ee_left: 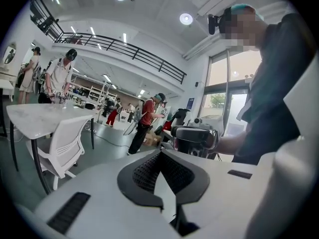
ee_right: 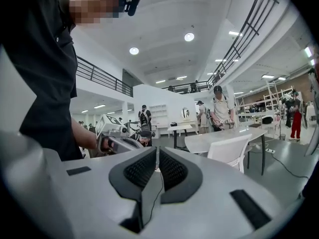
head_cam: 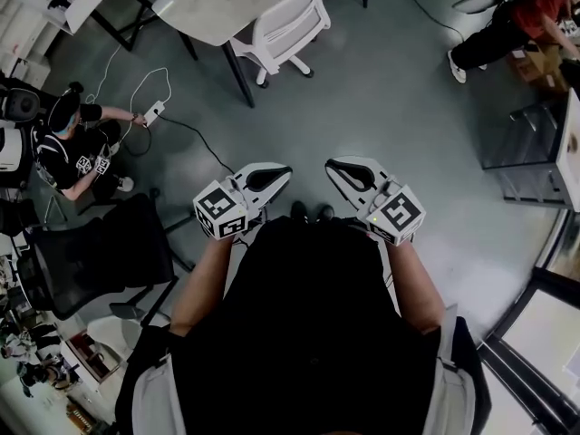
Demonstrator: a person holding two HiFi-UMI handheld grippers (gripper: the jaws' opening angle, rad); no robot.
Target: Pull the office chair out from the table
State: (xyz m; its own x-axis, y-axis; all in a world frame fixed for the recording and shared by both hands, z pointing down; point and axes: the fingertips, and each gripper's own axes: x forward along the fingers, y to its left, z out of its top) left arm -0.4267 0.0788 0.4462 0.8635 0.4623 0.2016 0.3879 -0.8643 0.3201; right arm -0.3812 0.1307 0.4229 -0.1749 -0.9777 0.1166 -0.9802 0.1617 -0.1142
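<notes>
The white office chair (head_cam: 281, 30) stands tucked against the white marble-top table (head_cam: 217, 3) at the top of the head view, well ahead of both grippers. My left gripper (head_cam: 286, 172) and right gripper (head_cam: 332, 164) are held close to my body, side by side, tips turned toward each other. Both are shut with nothing between the pads. The left gripper view shows its closed jaws (ee_left: 160, 153), with the chair (ee_left: 62, 143) and table (ee_left: 40, 117) at far left. In the right gripper view, beyond the closed jaws (ee_right: 156, 151), the chair (ee_right: 232, 153) and table (ee_right: 224, 137) are at right.
A black office chair (head_cam: 100, 252) stands to my left. A person (head_cam: 77, 148) crouches beside it near a power strip (head_cam: 152, 111) and a cable across the floor. Another person (head_cam: 507, 25) is at top right, above a metal rack (head_cam: 535, 152). Grey floor lies between me and the table.
</notes>
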